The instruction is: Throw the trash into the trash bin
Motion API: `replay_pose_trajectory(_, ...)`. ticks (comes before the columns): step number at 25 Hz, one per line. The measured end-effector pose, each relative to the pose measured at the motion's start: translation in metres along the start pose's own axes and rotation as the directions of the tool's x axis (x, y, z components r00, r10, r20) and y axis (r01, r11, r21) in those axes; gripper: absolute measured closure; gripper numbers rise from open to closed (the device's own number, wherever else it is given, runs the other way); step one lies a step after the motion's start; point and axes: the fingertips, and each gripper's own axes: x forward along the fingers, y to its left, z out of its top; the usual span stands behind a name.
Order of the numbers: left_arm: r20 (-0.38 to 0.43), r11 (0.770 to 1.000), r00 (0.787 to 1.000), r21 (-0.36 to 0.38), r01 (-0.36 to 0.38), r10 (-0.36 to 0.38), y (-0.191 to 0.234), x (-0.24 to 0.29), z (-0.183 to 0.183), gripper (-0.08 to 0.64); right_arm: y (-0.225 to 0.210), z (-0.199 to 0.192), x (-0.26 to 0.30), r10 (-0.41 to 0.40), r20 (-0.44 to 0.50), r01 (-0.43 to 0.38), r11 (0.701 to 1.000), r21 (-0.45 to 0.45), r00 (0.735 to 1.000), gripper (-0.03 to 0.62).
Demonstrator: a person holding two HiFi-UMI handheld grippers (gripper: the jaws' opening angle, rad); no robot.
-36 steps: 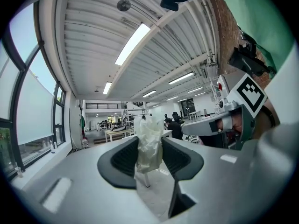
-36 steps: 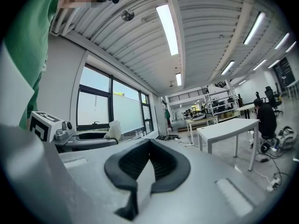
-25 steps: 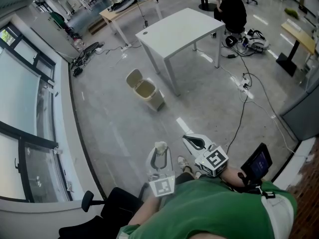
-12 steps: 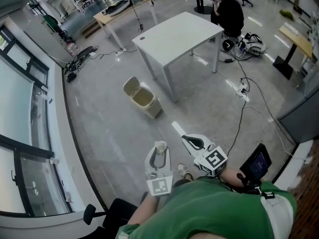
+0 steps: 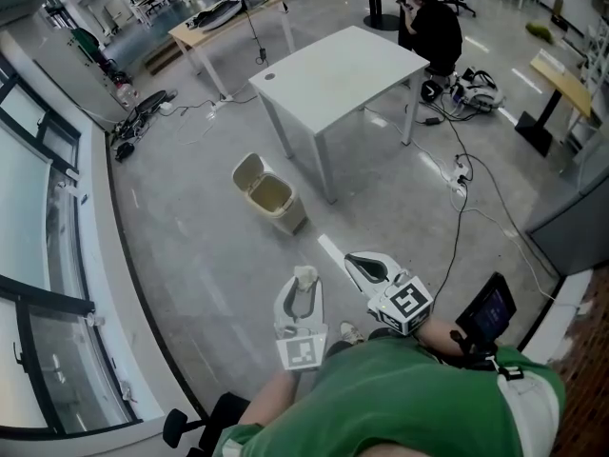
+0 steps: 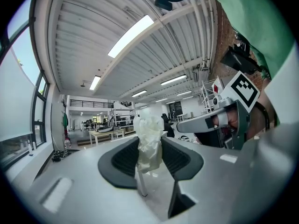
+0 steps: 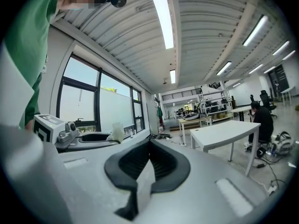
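Nearest, the operator's green shirt point(image 5: 409, 403) fills the lower edge of the head view. Two grippers are in use, each carrying one cube with black-and-white square markers: the left cube point(image 5: 302, 352) and the right cube point(image 5: 409, 303). One small dark-screened device point(image 5: 488, 309) sits on the right forearm.

On the left gripper point(image 5: 303, 289), the jaws are pinching one crumpled white wad of trash point(image 6: 148, 141). It stands upright between the ribbed black pads and projects past the tips. On the right gripper point(image 5: 354, 259), the jaws are pressed together with nothing between them. Both grippers are held side by side above the grey floor point(image 5: 190, 255).

Farther ahead, one beige trash bin point(image 5: 269, 194) stands on the floor with its lid swung open, just beside a leg of one white table point(image 5: 338, 65). Beyond that are one wood-topped table point(image 5: 224, 15) and one seated person point(image 5: 433, 29) in dark clothing. Cables point(image 5: 463, 208) trail over the floor to the right.
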Motion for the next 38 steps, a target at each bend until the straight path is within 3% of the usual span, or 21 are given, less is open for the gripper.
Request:
replay_pose_trajectory(13,-0.026,0.999,0.999,-0.030,0.020,-0.021,0.019,0.013,-0.008,0.405,-0.009,0.003,0.025,-0.011,-0.012,0.011,1.000,0.005,1.000,0.589)
replay_pose_trajectory(31,-0.077,0.986,0.984,-0.049,-0.162,0.158,0.008,0.154,-0.004,0.405,-0.149,0.027,0.080,0.167,0.005,-0.167,0.986,0.004,0.986,0.589)
replay_pose_trajectory(38,-0.098,0.979,0.976,-0.042,-0.199,0.194,-0.009,0.193,-0.003,0.405,-0.190,0.026,0.084,0.214,-0.011,-0.214,0.977,0.015,0.977,0.589)
